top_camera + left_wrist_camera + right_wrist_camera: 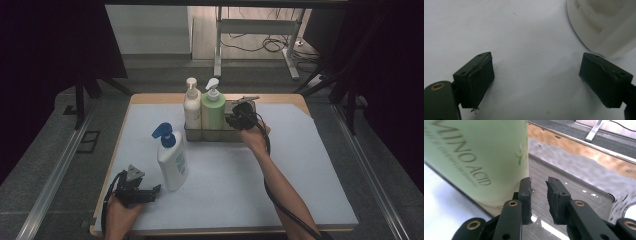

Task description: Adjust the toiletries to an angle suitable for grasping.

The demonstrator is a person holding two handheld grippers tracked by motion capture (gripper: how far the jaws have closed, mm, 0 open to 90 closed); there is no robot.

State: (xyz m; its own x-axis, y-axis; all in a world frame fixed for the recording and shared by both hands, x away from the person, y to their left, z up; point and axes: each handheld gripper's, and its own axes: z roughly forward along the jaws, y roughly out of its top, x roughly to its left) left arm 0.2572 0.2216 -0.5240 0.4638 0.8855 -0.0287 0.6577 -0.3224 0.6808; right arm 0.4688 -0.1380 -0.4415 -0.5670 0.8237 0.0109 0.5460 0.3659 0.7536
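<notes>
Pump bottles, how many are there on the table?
3: a cream bottle and a green bottle stand in the metal tray; a white, blue-pumped bottle stands nearer, outside it.

The green bottle point(474, 162) carried raised lettering that read "MINO ACID", its first word cut off at the picture's edge; a smaller line beneath it was too blurred to read. The white bottle point(604, 25) bore tiny digits by its rim, illegible.
</notes>
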